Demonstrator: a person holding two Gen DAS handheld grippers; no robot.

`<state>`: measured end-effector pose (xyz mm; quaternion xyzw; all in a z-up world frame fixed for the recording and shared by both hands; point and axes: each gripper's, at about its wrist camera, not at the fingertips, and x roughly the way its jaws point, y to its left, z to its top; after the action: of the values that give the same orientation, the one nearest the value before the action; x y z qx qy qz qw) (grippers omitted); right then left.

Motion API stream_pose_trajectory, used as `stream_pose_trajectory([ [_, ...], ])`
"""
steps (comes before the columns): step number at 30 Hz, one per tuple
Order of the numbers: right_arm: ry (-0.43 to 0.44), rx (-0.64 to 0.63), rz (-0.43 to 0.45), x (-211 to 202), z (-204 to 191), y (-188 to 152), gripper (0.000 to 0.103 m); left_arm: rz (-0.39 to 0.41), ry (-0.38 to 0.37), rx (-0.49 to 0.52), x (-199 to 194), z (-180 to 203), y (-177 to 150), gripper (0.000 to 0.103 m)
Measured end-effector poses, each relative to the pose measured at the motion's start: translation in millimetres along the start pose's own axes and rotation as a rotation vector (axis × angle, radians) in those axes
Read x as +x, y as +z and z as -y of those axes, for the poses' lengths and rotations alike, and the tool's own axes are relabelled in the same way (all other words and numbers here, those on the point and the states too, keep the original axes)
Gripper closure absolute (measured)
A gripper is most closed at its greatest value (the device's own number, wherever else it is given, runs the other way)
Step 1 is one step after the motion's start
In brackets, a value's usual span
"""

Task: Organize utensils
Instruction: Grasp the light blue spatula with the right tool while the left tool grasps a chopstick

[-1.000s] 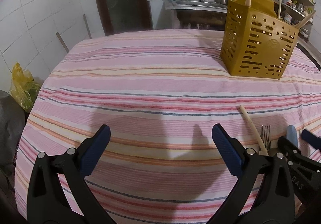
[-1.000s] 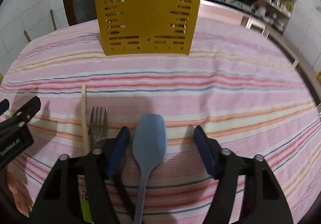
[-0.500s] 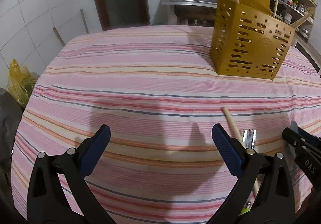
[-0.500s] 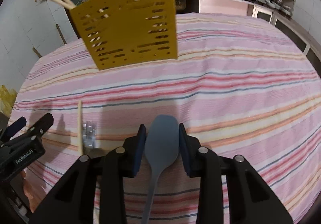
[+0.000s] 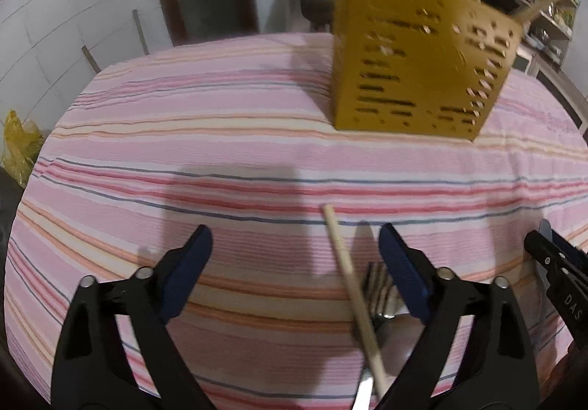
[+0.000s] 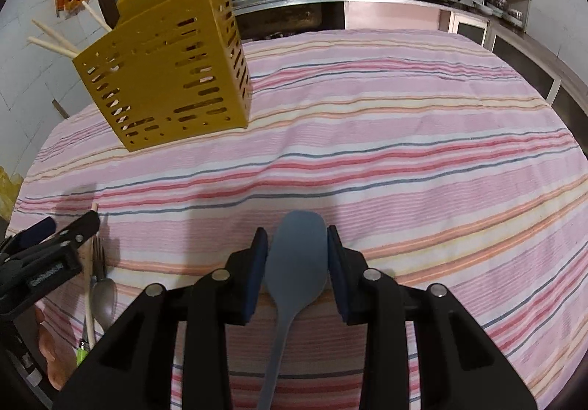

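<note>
My right gripper (image 6: pixel 296 263) pinches one blue spatula (image 6: pixel 296 259) over the striped cloth (image 6: pixel 404 160); my left gripper (image 5: pixel 296 270) is closing, pads clear, around one wooden stick (image 5: pixel 352 285) and one fork (image 5: pixel 378 285); one spoon (image 6: pixel 103 296) lies beside them; one yellow caddy (image 6: pixel 169 79) stands beyond.

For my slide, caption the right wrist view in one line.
Right claw shut on a blue spatula above the striped tablecloth, yellow utensil caddy ahead.
</note>
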<state>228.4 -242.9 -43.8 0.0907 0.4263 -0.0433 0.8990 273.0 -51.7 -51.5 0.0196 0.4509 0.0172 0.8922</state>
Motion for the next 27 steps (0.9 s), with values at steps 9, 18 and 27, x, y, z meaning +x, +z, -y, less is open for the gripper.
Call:
stream_pose_trajectory([
  [9, 0.024, 0.002, 0.023, -0.7, 1.7, -4.0, 0.070, -0.062, -0.045, -0.041, 9.2, 4.2, 4.6, 0.052],
  [18, 0.039, 0.013, 0.028, -0.1, 5.9, -5.0, 0.070, -0.082, -0.075, -0.023, 6.7, 10.9, 8.6, 0.087],
  [27, 0.030, 0.004, 0.034, 0.2, 4.4, -5.4, 0.070, -0.070, -0.111, -0.030, 6.3, 2.4, 13.3, 0.094],
])
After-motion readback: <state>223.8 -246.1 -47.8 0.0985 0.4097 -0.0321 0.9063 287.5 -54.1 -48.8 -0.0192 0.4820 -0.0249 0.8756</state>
